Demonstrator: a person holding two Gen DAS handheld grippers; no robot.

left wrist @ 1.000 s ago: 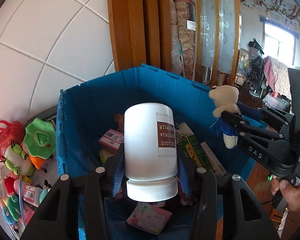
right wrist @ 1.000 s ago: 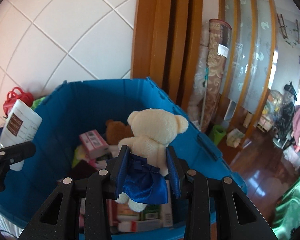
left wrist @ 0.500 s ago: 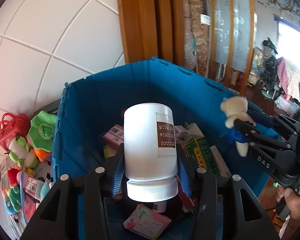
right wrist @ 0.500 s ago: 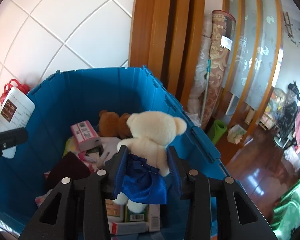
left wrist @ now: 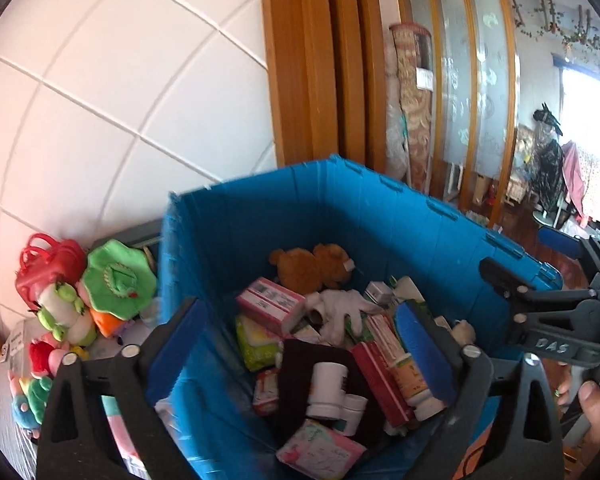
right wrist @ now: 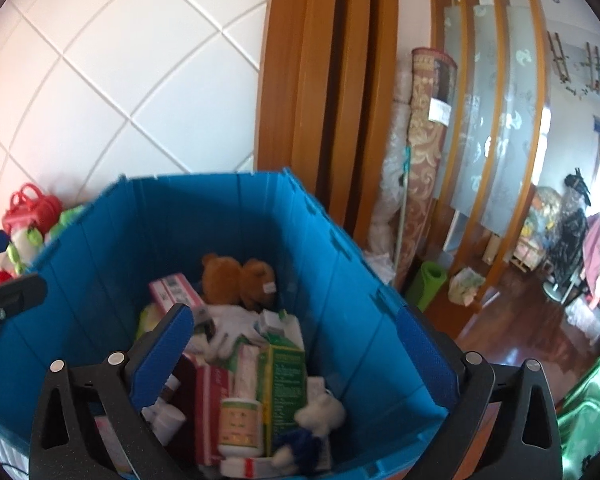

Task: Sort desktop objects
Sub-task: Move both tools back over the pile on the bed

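Our left gripper (left wrist: 296, 344) hovers over the big blue plastic crate (left wrist: 380, 216) with its blue-padded fingers spread wide and nothing between them. Below it, inside the crate, the white plastic bottle with a screw cap (left wrist: 327, 390) lies on a dark maroon cloth (left wrist: 300, 368), close to a second small white bottle (left wrist: 354, 406).

Our right gripper (right wrist: 296, 356) is likewise spread apart and empty above the same crate (right wrist: 236, 208). Under it, the cream plush bear in a blue satin dress (right wrist: 314, 428) rests on the pile near the front wall, beside a green carton (right wrist: 286, 376) and a red box (right wrist: 210, 396).

Farther back we see a brown plush bear (right wrist: 238, 280) against the far wall, a pink box (left wrist: 270, 306) and a white glove (left wrist: 338, 308). To the left, outside the crate, sit a red toy handbag (left wrist: 48, 264) and green plush toys (left wrist: 116, 280) against the white tiled wall (left wrist: 100, 100).
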